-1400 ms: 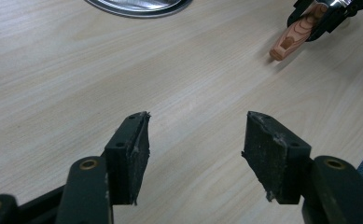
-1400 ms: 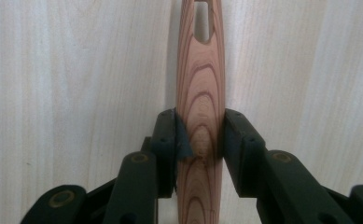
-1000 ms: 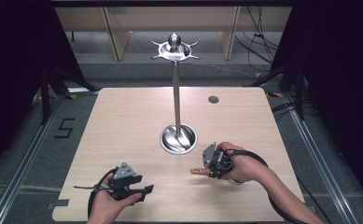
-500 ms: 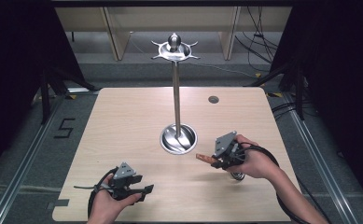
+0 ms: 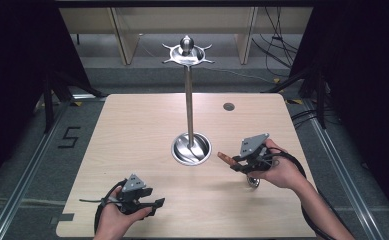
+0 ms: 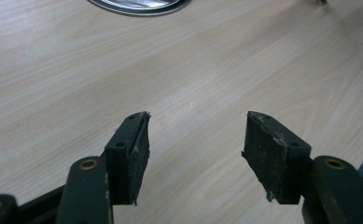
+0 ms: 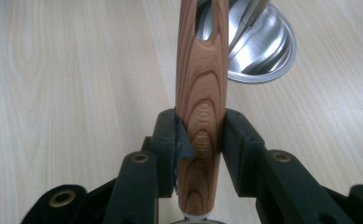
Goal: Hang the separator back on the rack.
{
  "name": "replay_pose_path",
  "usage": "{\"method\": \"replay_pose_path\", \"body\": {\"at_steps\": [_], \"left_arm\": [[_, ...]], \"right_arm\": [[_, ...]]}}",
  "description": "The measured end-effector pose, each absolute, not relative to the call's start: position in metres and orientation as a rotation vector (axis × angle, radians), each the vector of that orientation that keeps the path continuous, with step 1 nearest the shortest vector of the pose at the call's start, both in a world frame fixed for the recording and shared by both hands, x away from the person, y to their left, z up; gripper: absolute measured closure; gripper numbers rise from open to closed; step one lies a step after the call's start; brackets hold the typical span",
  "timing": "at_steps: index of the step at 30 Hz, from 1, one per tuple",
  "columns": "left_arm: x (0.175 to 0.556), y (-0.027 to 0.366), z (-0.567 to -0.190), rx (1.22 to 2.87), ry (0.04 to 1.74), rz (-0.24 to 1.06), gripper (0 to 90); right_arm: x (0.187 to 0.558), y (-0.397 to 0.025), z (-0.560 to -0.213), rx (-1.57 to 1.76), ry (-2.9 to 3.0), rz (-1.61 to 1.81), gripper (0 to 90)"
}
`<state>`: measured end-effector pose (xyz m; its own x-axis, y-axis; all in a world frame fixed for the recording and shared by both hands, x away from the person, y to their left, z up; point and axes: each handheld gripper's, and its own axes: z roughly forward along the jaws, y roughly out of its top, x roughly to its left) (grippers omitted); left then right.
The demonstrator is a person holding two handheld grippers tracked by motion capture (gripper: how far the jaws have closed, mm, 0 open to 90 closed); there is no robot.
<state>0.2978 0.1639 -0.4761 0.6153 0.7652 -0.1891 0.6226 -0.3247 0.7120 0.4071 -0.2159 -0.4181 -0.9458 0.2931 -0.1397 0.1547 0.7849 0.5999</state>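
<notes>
- High view: the right hand-held gripper (image 5: 238, 163) is gripping a wooden handle (image 5: 226, 158) just right of the stand (image 5: 190, 107), whose round steel base (image 5: 191, 149) sits mid-table. The handle's long axis is lying roughly level, its free end pointing left toward the base, and a small metal end (image 5: 253, 181) is showing under the hand. The left hand-held gripper (image 5: 154, 204) is hovering at the near edge of the table (image 5: 132, 130), well apart, so the right hand is the nearer one.
- Left gripper view: the left hand-held gripper (image 6: 195, 149) is standing spread with nothing between its jaws; the base's rim (image 6: 139, 5) is lying far ahead.
- Right gripper view: the right hand-held gripper (image 7: 198, 135) is pinching the handle (image 7: 202, 93) across its width, with the slotted hanging end running straight ahead, over the base (image 7: 263, 46).
</notes>
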Motion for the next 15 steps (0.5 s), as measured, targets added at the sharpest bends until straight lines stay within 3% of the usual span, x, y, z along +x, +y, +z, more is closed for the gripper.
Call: {"method": "replay_pose_path", "body": {"at_steps": [15], "left_arm": [[0.299, 0.164, -0.477, 2.05, 1.087, 0.234, 39.6]], "right_arm": [[0.414, -0.231, -0.402, 0.406, 2.666, 1.076, 68.6]]}}
